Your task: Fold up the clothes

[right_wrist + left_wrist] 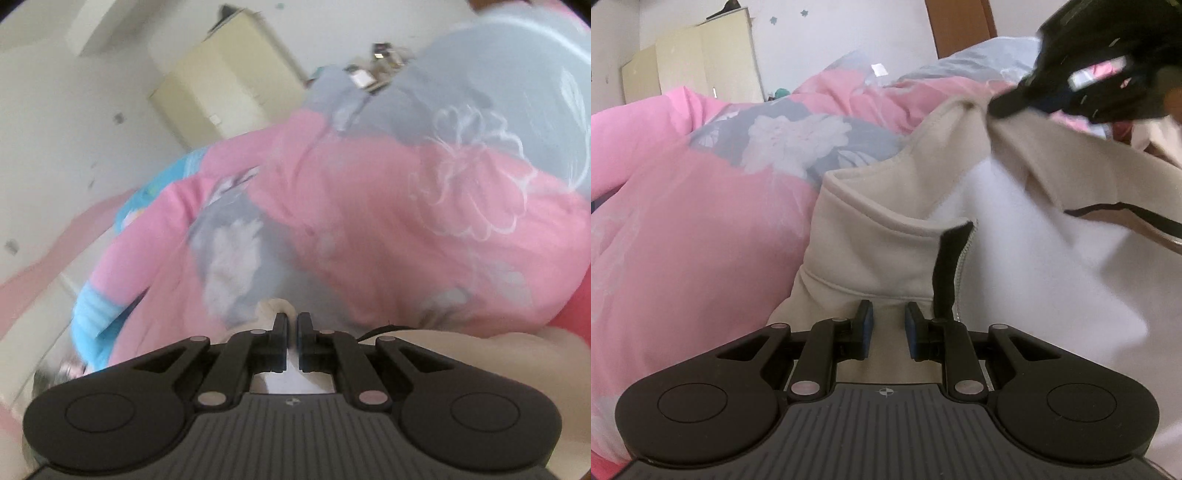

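A cream zip-up jacket [879, 251] with a black zipper strip [945, 269] lies on the bed, its white lining showing on the right. My left gripper [889, 317] is shut on a bunch of the jacket near its collar seam. My right gripper [1001, 107], blurred at the upper right of the left wrist view, pinches a lifted fold of the same jacket. In the right wrist view, the right gripper [293, 321] has its jaws nearly together, with a bit of cream jacket [271, 306] poking out at the tips.
A pink and grey floral duvet [683, 221] is heaped behind and to the left of the jacket. A cream wardrobe [701, 66] and a brown door [960, 26] stand against the far wall. Some blue striped cloth [92, 306] lies at the duvet's left edge.
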### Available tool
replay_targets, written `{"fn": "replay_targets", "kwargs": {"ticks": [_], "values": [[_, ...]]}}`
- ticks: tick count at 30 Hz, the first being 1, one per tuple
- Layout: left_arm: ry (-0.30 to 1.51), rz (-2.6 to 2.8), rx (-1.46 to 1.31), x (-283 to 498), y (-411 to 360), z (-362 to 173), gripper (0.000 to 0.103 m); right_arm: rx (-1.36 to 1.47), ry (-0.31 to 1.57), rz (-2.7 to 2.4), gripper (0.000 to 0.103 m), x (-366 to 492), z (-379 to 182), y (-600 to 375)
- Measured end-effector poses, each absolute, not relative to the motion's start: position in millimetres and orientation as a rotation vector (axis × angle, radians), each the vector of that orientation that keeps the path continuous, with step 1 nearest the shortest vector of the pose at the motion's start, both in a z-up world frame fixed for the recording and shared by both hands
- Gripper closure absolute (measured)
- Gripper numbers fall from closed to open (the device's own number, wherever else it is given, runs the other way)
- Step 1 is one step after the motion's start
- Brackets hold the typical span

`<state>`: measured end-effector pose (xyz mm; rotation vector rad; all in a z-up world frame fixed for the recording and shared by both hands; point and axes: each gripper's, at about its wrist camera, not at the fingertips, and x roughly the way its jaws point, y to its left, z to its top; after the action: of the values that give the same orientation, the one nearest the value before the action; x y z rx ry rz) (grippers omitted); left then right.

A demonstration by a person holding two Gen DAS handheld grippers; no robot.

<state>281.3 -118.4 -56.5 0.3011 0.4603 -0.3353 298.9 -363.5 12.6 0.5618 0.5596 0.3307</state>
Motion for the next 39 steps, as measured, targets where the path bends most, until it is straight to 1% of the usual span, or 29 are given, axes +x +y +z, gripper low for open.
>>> {"fn": "replay_targets", "kwargs": {"ticks": [3,4,5,6,7,10,13,15,18,21,24,25,27,28,31,34,36,37,38,39], "values": [[0.477,-0.323,0.297,286.4,-119.0,-58.8,0.083,0.663,0.634,0.242,0.092,319.8,-14.2,-380.9],[0.480,-0.323,0.291,287.8,-118.5,-58.7,0.083,0.697,0.644,0.205,0.084,321.4,-20.0,-389.3],[0.483,-0.322,0.285,289.1,-118.1,-58.7,0.083,0.739,0.623,0.208,0.073,316.9,-20.6,-401.2],[0.487,-0.322,0.279,290.5,-117.7,-58.6,0.083,0.753,0.594,0.196,0.071,308.9,-17.1,-410.9],[0.490,-0.322,0.273,291.9,-117.2,-58.3,0.083,0.738,0.558,0.176,0.070,298.6,-9.7,-419.3],[0.499,-0.323,0.258,294.8,-115.9,-56.8,0.083,0.590,0.495,0.174,0.070,261.5,17.8,-435.5],[0.501,-0.323,0.251,294.7,-112.9,-55.0,0.083,0.369,0.519,0.162,0.070,221.9,36.0,-430.9],[0.501,-0.322,0.251,295.0,-112.2,-54.4,0.083,0.165,0.567,0.148,0.070,200.5,33.8,-410.0],[0.497,-0.312,0.266,291.8,-114.7,-55.2,0.083,-0.239,0.565,0.121,0.072,172.3,10.9,-370.0],[0.490,-0.298,0.283,288.9,-116.7,-55.4,0.083,-0.662,0.498,0.084,0.072,157.9,-25.4,-336.4],[0.489,-0.289,0.291,289.4,-117.9,-56.3,0.083,-0.941,0.471,0.098,0.072,158.2,-56.5,-322.8],[0.489,-0.287,0.292,289.6,-118.0,-56.5,0.083,-0.994,0.473,0.092,0.072,161.2,-64.2,-321.9],[0.490,-0.285,0.296,289.9,-118.4,-56.7,0.083,-1.077,0.488,0.072,0.068,168.6,-77.1,-321.8],[0.490,-0.284,0.298,289.7,-118.6,-56.9,0.083,-1.090,0.505,0.071,0.064,173.5,-80.8,-322.3],[0.487,-0.285,0.300,290.2,-119.2,-56.9,0.083,-1.114,0.550,0.068,0.060,186.6,-89.7,-323.4],[0.485,-0.285,0.299,290.4,-119.7,-56.6,0.083,-1.120,0.577,0.047,0.060,196.7,-95.3,-323.8],[0.483,-0.287,0.297,290.4,-120.2,-56.3,0.083,-1.162,0.543,0.013,0.065,196.8,-95.8,-321.9],[0.482,-0.289,0.295,289.7,-119.6,-56.0,0.083,-1.165,0.511,-0.014,0.075,195.0,-92.2,-320.7],[0.482,-0.291,0.292,289.2,-119.0,-55.7,0.083,-1.136,0.474,-0.049,0.083,191.7,-83.8,-320.7],[0.483,-0.293,0.286,289.2,-118.4,-55.3,0.083,-1.080,0.456,-0.068,0.084,188.3,-72.1,-322.3]]}}
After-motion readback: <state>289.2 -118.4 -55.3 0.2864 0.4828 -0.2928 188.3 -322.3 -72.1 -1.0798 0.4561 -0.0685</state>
